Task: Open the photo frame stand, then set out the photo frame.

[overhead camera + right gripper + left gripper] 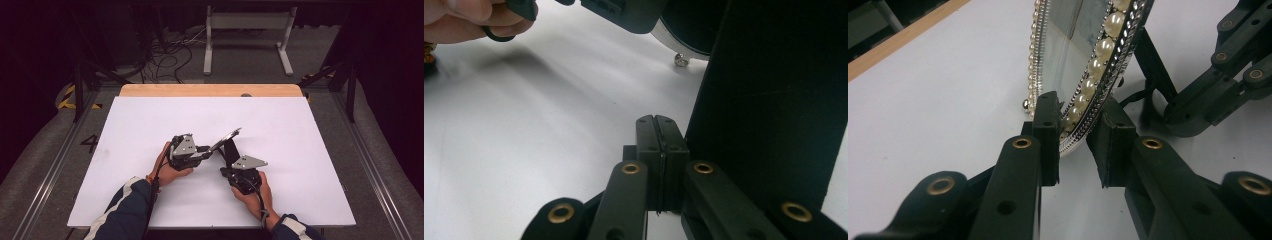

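Pearl-rimmed frame [226,138] at the centre of the high view, tilted on the white worktop [150,125] with its glass face toward the upper left of the picture and its black back toward the lower right. In the left gripper view the frame [1083,75] rises from centre to top edge; its rim of pearls and small silver beads passes between the two jaws, and one small ball foot rests on the worktop [938,100] at its base. The left gripper [204,151] stands narrow about this lower rim: the left pad [1048,135] touches the glass side, while the other pad appears just off the beaded edge, so a firm pinch cannot be confirmed. The black stand [230,151] slopes down behind the frame toward the right gripper [234,169]. In the right gripper view the jaws are fully closed on nothing [657,135], lying just beside the broad stand [769,100] at right, possibly nudging it; contact cannot be told. Judged progress: the frame is already raised and steadied at its edge; what seems left is to set the stand so that the frame holds itself, then free both grippers. No container lies on the worktop, and nothing else rests on it. Beyond its wooden far edge, a pale rack [248,37] and loose cables [170,57] occupy the floor.
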Motion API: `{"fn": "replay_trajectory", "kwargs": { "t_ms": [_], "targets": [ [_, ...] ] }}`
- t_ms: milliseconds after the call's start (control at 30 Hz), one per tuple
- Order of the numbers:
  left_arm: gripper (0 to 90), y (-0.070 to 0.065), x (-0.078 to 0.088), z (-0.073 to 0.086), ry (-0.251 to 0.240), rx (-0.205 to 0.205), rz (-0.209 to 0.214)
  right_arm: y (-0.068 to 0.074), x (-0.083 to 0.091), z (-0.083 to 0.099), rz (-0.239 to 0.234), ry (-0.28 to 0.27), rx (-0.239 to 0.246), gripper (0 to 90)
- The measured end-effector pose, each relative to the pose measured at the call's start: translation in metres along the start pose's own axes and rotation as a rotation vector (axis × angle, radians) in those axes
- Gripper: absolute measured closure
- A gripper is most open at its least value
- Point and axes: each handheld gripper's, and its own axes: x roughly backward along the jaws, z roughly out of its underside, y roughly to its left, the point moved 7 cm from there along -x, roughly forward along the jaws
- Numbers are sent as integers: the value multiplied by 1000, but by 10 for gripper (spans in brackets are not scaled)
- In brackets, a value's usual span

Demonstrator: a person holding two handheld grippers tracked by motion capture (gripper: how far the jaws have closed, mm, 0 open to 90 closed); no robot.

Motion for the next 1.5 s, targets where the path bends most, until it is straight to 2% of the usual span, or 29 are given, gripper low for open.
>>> {"fn": "replay_trajectory", "kwargs": {
  "t_ms": [100, 267, 400, 600, 800, 933, 1067, 1333, 1500],
  "targets": [
    [747, 1, 0, 0, -3, -1, 1, 0, 0, 0, -1, 1, -1, 900],
    [695, 3, -2, 2, -7, 28, 4, 1, 0, -1, 3, 1, 4, 900],
    [695, 3, -4, 2, -4, 28, 5, 2, 1, -1, -13, -2, -13, 900],
    [696, 3, -6, 2, 2, 27, 3, 6, -1, -1, -12, 4, 14, 896],
    [661, 4, -6, 3, -4, 36, -2, 10, -1, -2, -31, 3, 1, 894],
    [668, 4, -7, 3, 2, 38, -10, 10, -1, -2, -22, 3, 4, 895],
    [732, 1, -7, 2, 9, 11, -6, 8, 0, -1, -13, 2, 2, 895],
    [744, 0, -5, 2, 19, -8, -14, 1, 1, 2, -4, 6, -27, 899],
    [761, -5, -1, 2, 41, -58, -39, 1, 1, 2, -4, 7, -24, 900]
  ]
}}
